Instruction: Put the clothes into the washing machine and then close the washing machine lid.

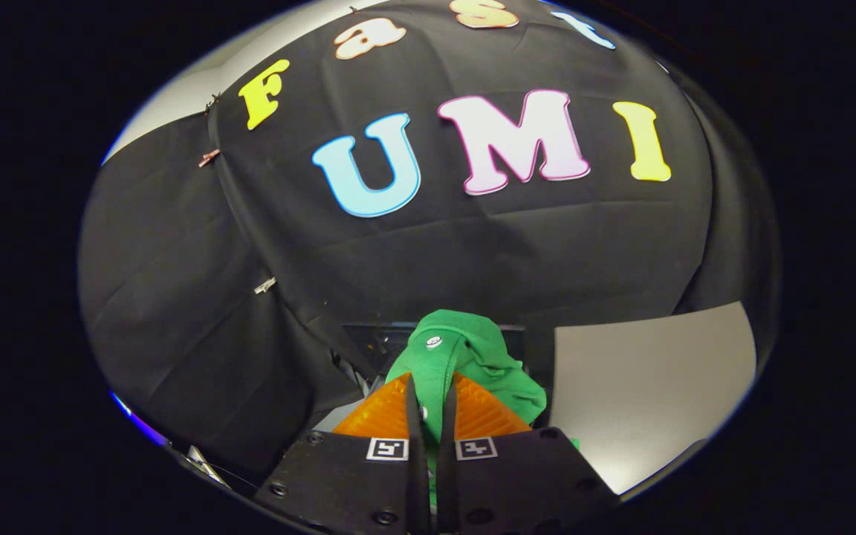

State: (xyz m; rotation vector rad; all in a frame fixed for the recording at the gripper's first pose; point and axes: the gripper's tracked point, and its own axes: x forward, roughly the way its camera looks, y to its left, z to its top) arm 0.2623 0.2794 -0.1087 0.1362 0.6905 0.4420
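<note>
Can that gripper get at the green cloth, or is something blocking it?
Yes, it seems so: the gripper already has the green cloth. Its jaws stand nearly closed with cloth pinched in the narrow gap between them, and the rest bunches up just ahead. Nothing stands in the way.

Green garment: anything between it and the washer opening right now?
Nothing visible stands in the way. The gripper is shut on the green garment, held up in front of the black cloth wall. A dark machine part shows just behind the garment; whether that is the opening cannot be told. A grey surface lies beside it.
</note>
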